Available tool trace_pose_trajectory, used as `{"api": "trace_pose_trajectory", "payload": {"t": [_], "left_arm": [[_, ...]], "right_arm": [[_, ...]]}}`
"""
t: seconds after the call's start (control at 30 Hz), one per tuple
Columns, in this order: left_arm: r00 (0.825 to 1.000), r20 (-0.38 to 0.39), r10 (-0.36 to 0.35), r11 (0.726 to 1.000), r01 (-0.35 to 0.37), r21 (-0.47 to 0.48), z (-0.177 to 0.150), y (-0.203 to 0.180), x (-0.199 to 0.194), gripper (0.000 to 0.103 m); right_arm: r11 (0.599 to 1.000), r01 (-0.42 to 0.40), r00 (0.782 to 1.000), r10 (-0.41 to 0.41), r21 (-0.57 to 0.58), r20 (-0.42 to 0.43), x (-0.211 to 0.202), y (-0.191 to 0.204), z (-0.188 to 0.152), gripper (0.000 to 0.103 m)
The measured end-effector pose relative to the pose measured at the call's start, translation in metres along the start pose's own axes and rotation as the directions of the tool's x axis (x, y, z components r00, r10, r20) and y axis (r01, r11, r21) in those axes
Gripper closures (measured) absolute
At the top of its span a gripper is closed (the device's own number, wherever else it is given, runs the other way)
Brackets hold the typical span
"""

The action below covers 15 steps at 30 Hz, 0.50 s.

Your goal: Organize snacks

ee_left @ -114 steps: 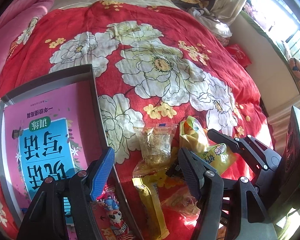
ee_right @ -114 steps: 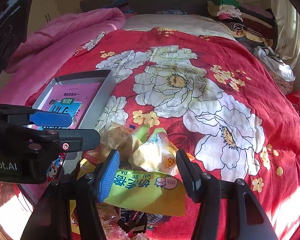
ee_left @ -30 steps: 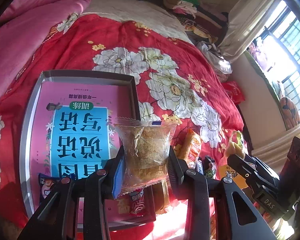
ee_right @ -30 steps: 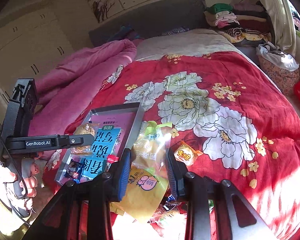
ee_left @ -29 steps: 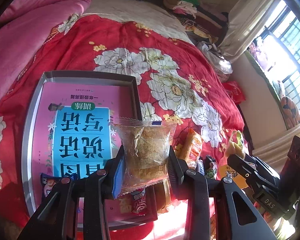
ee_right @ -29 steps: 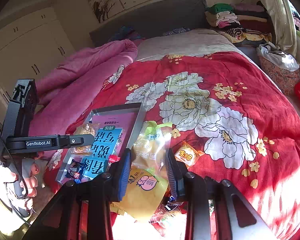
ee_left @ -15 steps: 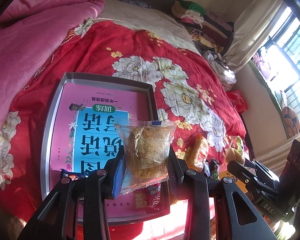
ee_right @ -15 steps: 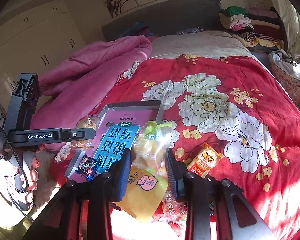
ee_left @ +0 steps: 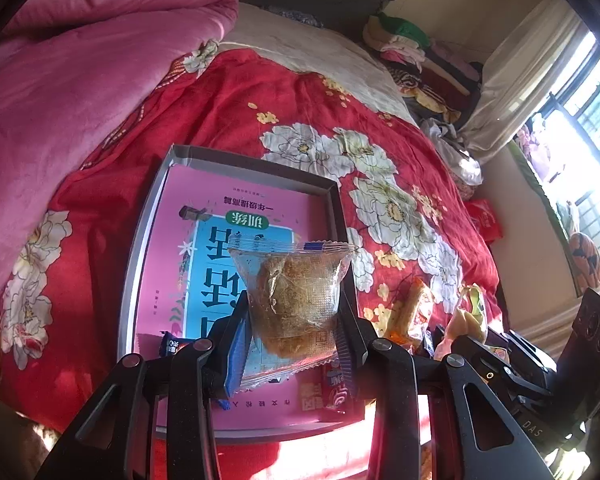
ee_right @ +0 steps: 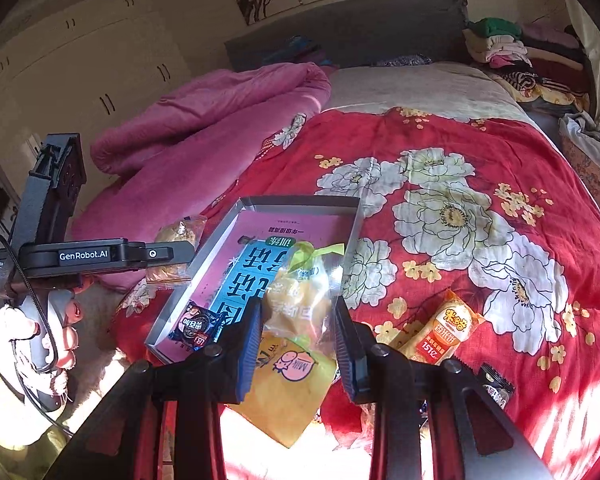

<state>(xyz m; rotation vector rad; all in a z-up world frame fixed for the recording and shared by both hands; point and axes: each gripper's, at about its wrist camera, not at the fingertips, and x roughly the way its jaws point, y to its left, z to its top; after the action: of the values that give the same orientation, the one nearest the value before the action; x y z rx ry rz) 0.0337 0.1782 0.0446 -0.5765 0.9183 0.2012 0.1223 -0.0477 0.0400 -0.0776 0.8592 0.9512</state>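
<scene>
The left gripper has its jaws clamped on a clear cake packet, the right gripper on a yellow bag; both hang over the tray on the bed, likely for dropping in.

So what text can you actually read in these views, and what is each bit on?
"GenRobot.AI": left tool body.
"DAS": right tool body.
"Milk": yellow snack bag in the right tool.
"训练": pink book in the tray, upside down.
"米多奇": orange snack packet.
Dark cookie packet: too blurred.
</scene>
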Motion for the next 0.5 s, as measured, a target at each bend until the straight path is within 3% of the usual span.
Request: {"api": "trace_pose_trajectory", "payload": {"t": [0.5], "left_arm": [[0.999, -0.019, 0.045, 0.997, -0.046, -0.054, -0.022, 0.037, -0.002, 0.064]], "right_arm": [[0.996, -0.048, 0.997, 0.043, -0.076, -0.067, 0.029, 0.036, -0.003, 0.069]]}}
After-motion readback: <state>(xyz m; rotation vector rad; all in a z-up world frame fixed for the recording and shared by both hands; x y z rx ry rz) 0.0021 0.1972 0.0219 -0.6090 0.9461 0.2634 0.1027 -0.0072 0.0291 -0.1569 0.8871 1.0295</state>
